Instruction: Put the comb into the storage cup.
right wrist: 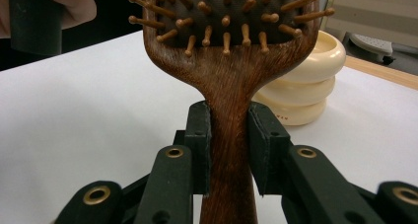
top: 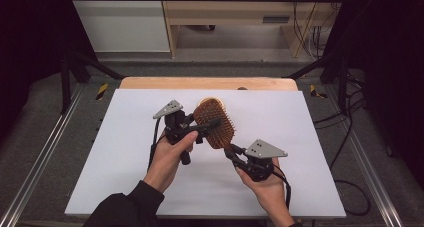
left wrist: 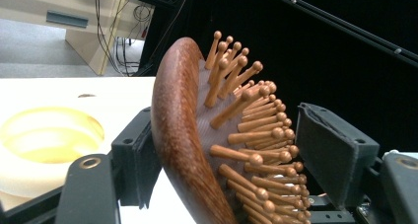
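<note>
The right gripper (right wrist: 229, 150) fingers pinch the hairbrush (right wrist: 231, 61) handle, while the left gripper (left wrist: 224, 155) fingers bracket its head, half-spread.

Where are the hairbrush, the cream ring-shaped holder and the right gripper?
hairbrush (right wrist: 229, 130): right gripper view, on its handle.
cream ring-shaped holder (right wrist: 305, 93): right gripper view, on its side wall.
right gripper (top: 234, 150): high view, at its jaw tips.

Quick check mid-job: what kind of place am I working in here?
Most likely a lab recording bench, not a home: a white-covered table framed by metal rails, loose cables on grey carpet, and plain wooden furniture behind.
</note>
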{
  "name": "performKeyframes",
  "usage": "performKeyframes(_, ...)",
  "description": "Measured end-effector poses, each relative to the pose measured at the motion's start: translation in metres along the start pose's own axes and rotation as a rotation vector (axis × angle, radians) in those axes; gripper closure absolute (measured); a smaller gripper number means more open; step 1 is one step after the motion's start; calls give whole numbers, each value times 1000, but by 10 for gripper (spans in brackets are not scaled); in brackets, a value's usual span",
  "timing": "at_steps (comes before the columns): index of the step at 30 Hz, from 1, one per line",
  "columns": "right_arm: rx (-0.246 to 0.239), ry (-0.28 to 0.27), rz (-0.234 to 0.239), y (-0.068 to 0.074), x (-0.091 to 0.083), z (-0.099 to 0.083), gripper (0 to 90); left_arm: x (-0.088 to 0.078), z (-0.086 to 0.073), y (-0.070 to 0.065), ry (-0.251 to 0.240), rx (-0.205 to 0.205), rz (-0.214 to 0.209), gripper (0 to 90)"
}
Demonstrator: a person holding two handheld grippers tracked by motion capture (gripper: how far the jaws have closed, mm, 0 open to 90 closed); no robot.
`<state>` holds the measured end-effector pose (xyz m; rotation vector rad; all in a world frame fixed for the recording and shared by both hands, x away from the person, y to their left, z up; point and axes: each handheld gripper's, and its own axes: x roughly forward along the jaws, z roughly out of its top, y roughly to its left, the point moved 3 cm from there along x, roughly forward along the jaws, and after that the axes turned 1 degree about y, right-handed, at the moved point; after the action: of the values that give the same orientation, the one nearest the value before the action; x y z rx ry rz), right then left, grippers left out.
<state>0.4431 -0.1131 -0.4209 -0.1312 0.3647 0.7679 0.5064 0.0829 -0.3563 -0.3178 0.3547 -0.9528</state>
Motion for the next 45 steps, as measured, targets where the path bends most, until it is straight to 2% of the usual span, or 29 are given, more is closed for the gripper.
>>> performKeyframes(3,0,-2,0,0,0,0,729,0,1,0,-10,-15,-6,309)
performKeyframes(11,2,-1,7,2,2,0,729,-2,3,1,-16,-42,11,373)
performKeyframes(14,8,2,10,2,2,-1,729,-2,3,0,-13,-64,19,411)
performKeyframes(16,13,5,11,2,3,-2,729,-2,4,0,-16,-81,10,445)
performKeyframes(22,19,12,15,2,5,-4,729,-2,5,-5,-4,-83,21,499)
performKeyframes(37,43,13,37,2,7,-5,717,0,7,-9,1,-88,6,519)
performKeyframes(39,51,13,51,2,8,-5,664,1,7,-9,7,-63,18,519)
performKeyframes(42,54,4,49,2,8,-5,586,0,9,-9,2,-52,29,519)
performKeyframes(45,50,5,45,1,6,-6,466,-3,12,-9,-12,-33,45,519)
